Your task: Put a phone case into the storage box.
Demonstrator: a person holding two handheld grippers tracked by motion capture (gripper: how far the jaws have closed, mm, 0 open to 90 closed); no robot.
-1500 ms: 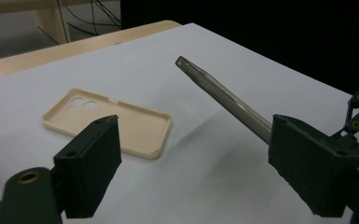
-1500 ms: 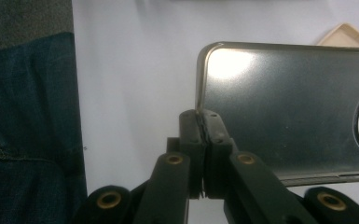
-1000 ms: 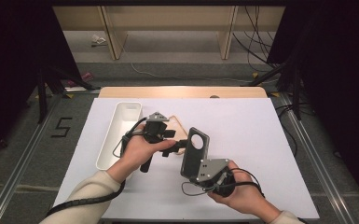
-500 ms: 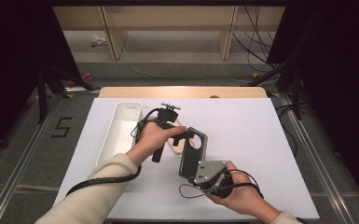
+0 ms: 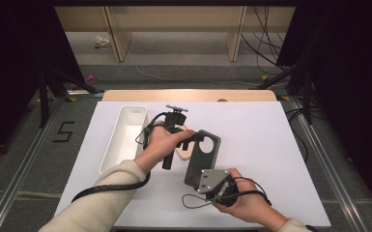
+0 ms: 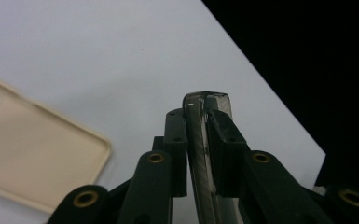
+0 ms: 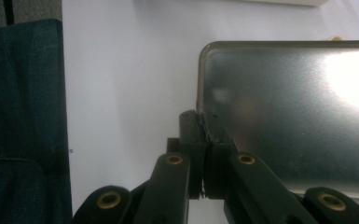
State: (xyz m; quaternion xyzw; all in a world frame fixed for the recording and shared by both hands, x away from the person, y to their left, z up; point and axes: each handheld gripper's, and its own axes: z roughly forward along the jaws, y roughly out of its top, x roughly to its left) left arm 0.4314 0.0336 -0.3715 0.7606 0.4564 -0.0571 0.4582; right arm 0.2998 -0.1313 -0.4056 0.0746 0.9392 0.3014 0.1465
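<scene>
The dark grey phone case [image 5: 203, 157] is held up off the white table [image 5: 270, 145], tilted, with its round camera cut-out toward the top. The right gripper [image 5: 211, 180] pinches the case's lower corner, its jaws pressed tight on the rim [image 7: 204, 122]. The left gripper [image 5: 196, 138] comes in at the upper edge; its jaws have just been closing, and in the left gripper view the case's rim [image 6: 204, 140] stands edge-on between the two pads, which appear to press on it, though a thin gap on one side cannot be ruled out.

A beige phone case [image 6: 32, 154] lies flat on the table under and behind the raised one, next to the long white tray [image 5: 124, 137].

The risk from here is flex: both grips sit on a thin, soft rim, so pulling the two hands apart or twisting could make the edge slide out of one pair of jaws. If the right hand lets go before the left has a firm hold, the case would likely drop onto the beige one.
</scene>
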